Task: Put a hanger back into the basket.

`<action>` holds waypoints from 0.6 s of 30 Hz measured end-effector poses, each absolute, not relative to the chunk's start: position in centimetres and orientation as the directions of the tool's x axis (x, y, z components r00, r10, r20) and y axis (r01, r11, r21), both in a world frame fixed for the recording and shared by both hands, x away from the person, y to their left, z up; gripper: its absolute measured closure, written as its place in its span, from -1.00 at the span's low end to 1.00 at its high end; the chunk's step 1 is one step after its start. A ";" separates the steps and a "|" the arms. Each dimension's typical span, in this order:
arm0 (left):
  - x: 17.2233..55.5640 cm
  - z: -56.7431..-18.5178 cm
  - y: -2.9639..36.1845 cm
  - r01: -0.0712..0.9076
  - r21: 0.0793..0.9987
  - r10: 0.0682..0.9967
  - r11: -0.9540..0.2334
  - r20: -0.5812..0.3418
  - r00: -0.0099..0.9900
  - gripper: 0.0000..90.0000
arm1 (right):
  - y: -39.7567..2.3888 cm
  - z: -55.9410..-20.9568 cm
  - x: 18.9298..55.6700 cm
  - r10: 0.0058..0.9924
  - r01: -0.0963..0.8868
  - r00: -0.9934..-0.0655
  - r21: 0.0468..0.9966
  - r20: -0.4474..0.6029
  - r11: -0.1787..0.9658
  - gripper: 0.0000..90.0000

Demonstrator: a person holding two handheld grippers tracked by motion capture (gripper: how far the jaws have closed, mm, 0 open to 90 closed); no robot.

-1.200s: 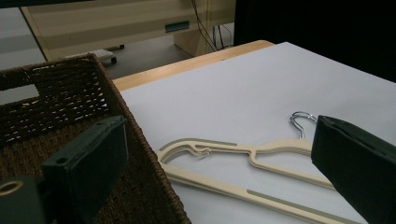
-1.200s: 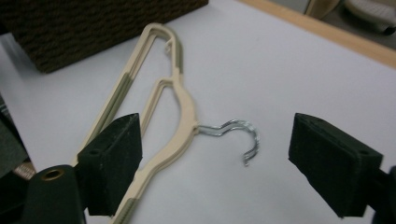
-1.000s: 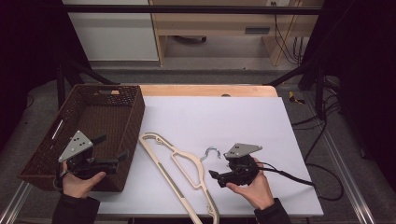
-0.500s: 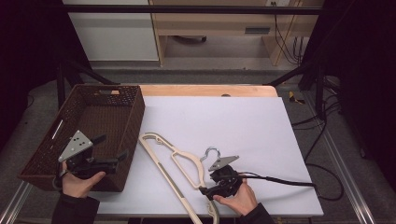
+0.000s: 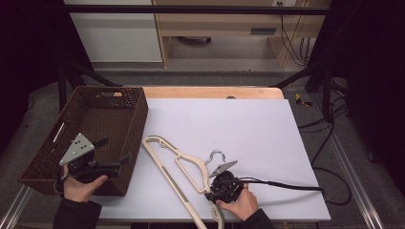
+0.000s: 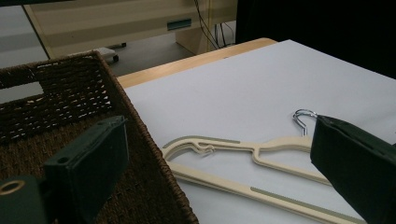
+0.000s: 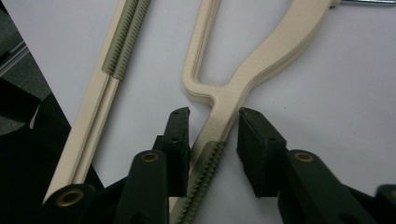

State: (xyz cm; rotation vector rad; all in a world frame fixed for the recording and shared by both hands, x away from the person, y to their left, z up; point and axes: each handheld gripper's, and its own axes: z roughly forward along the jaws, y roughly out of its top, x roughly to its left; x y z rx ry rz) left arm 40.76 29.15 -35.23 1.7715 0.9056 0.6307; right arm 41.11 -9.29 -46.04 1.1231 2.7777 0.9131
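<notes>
A cream plastic hanger with a metal hook lies flat on the white table, just right of the basket. My right gripper is down at its near shoulder arm. In the right gripper view the jaws straddle that arm; they have just been closing. The left pad is almost against the arm, and a gap remains at the right pad. My left gripper hovers open over the basket's near right corner, nothing between its jaws. The hanger lies beyond it.
A dark woven basket stands at the table's left and looks bare inside. The right gripper's black cable trails to the right across the table. A wooden strip edges the far side. The near table edge is close to both hands.
My right gripper has dropped and shifted left toward the near edge, onto the hanger's arm, and its jaws have narrowed around it. The left gripper and the hanger have stayed put.
</notes>
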 end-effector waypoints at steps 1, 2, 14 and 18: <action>40.8 -35.2 29.1 0.287 0.934 0.813 -0.212 0.006 0.582 -0.91 | -9.3 -46.0 41.1 0.644 0.642 -0.736 0.517 0.208 0.566 0.50; 40.8 -35.2 29.1 0.287 0.934 0.813 -0.212 0.005 0.583 -0.91 | -9.3 -46.0 41.2 0.647 0.645 -0.734 0.511 0.205 0.568 0.51; 40.7 -35.2 29.0 0.285 0.934 0.812 -0.215 0.009 0.584 -0.91 | -9.7 -45.5 41.7 0.704 0.709 -0.672 0.470 0.227 0.525 0.61; 40.8 -35.3 29.0 0.287 0.933 0.811 -0.218 0.009 0.585 -0.91 | -9.8 -45.4 41.8 0.718 0.717 -0.661 0.462 0.217 0.521 0.62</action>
